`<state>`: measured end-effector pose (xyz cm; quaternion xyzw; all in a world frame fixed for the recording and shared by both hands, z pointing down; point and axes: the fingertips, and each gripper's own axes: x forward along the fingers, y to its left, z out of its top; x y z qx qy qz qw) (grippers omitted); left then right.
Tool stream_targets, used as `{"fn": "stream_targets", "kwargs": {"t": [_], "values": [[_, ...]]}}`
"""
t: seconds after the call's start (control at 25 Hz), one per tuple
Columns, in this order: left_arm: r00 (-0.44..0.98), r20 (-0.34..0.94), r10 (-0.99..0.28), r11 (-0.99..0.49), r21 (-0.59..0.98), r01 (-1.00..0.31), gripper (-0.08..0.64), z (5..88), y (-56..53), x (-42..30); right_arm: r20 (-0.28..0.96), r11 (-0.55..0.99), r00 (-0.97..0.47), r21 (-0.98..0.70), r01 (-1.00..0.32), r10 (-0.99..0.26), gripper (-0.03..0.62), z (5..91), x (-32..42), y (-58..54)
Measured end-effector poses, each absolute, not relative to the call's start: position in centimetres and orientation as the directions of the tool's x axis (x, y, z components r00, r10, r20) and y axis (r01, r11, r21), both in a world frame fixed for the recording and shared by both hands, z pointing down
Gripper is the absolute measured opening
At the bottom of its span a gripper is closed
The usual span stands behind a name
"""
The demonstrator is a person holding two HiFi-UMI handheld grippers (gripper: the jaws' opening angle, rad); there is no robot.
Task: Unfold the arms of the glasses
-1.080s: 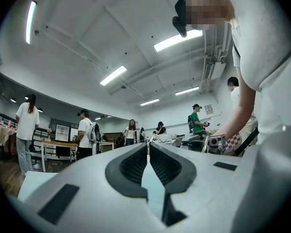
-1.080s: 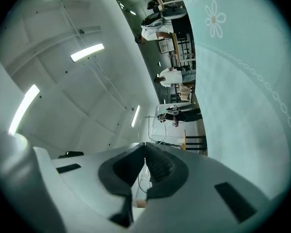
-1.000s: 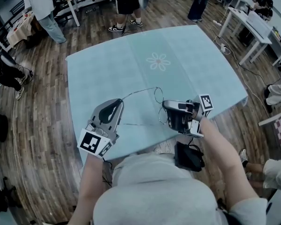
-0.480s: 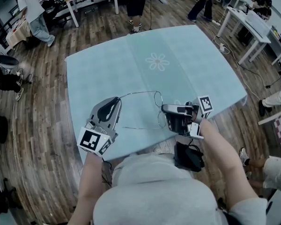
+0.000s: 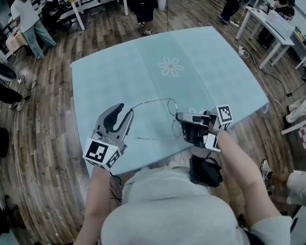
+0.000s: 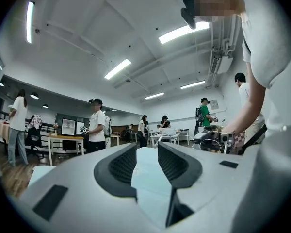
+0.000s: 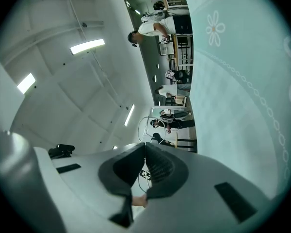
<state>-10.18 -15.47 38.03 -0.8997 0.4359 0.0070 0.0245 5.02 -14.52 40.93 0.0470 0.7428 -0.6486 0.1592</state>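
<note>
The thin wire glasses [image 5: 172,105] hang just above the light blue tablecloth [image 5: 143,75], both arms stretched out to the left. My right gripper [image 5: 178,118] is shut on the frame between the two lenses; in the right gripper view its pads [image 7: 155,161] meet on a thin wire. My left gripper [image 5: 126,109] is at the tip of the far arm and its jaws are opening. In the left gripper view only cloth shows between its pads [image 6: 122,165], and no pad presses on the arm.
A flower print [image 5: 171,66] marks the cloth's middle. The table's near edge [image 5: 143,162] runs just below both grippers. Several people stand on the wooden floor beyond the table, with white tables [image 5: 275,27] at the back right.
The left gripper's jaws have parted and come off the tip of the far arm. The right gripper and the glasses have stayed where they were.
</note>
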Motion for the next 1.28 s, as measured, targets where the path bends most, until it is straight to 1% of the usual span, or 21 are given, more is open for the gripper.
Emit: {"fn": "stream_targets", "kwargs": {"t": [0.24,0.48,0.76,0.88,1.12,1.28], "values": [[0.615,-0.019,-0.789,-0.614,-0.032,-0.789,0.167,38.1,-15.5,-10.2,-0.271,0.166,-0.953,-0.955,0.248,-0.139,0.011,41.3,5.4,-14.2],[0.625,-0.003,-0.78,-0.625,-0.038,-0.78,0.183,38.5,-14.8,-9.4,-0.245,0.156,-0.959,-0.962,0.223,-0.143,0.011,42.3,5.9,-13.6],[0.643,0.036,-0.765,-0.644,-0.049,-0.764,0.183,39.0,-14.4,-8.8,-0.226,0.144,-0.958,-0.969,0.202,-0.177,0.011,43.2,5.5,-14.0],[0.637,0.042,-0.77,-0.639,-0.045,-0.768,0.183,39.4,-14.3,-8.6,-0.197,0.158,-0.956,-0.974,0.165,-0.219,0.011,44.1,5.4,-14.5],[0.604,0.049,-0.796,-0.605,-0.026,-0.796,0.183,39.8,-14.4,-7.6,-0.112,0.197,-0.925,-0.979,0.041,-0.362,0.011,45.5,6.0,-16.0],[0.588,0.052,-0.807,-0.59,-0.02,-0.807,0.183,40.2,-14.4,-7.4,-0.07,0.19,-0.896,-0.982,-0.016,-0.439,0.011,46.0,5.4,-16.6]]}}
